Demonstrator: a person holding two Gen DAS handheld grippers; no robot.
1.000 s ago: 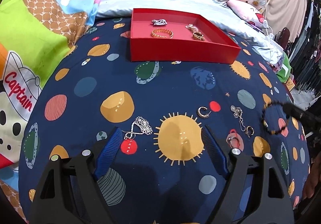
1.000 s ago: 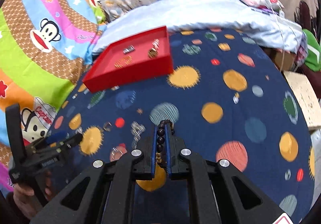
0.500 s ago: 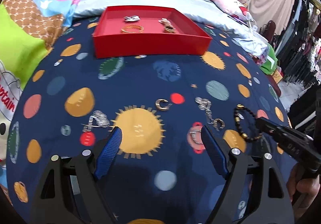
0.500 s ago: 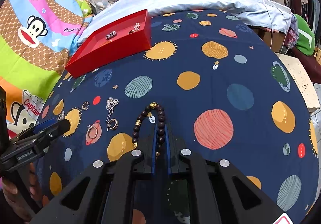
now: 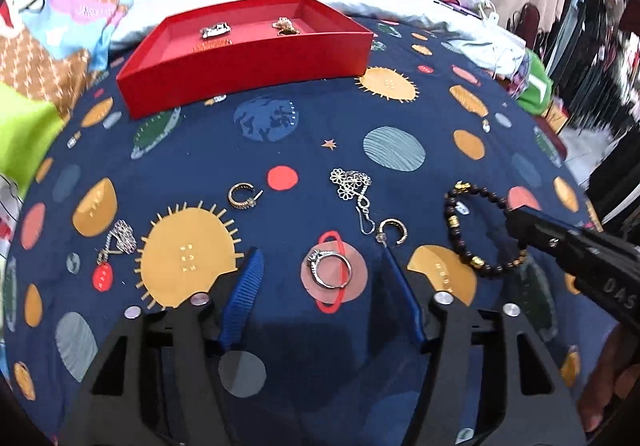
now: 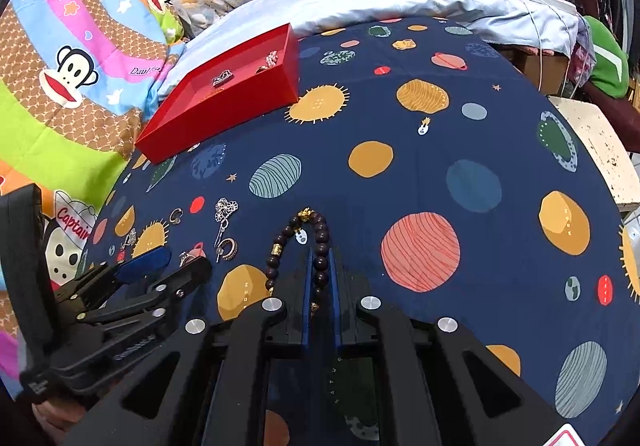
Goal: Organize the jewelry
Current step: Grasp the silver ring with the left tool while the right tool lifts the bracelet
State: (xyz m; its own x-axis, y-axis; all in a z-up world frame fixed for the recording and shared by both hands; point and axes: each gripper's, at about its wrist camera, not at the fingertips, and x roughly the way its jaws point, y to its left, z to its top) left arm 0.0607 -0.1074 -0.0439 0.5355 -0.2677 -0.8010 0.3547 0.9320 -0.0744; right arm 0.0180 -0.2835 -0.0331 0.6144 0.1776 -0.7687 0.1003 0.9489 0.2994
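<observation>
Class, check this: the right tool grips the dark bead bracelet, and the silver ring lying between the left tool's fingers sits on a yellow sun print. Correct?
Not quite. The left wrist view shows the silver ring on a pink ringed-planet print, not a sun. The right tool does grip the dark bead bracelet.

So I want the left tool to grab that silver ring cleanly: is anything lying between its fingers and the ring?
Nothing visible. The ring lies alone on the bedspread, in the gap just ahead of the closing left tool; its pads have not touched it. The nearest piece, a hoop earring, sits just beyond the tool's right fingertip.
</observation>
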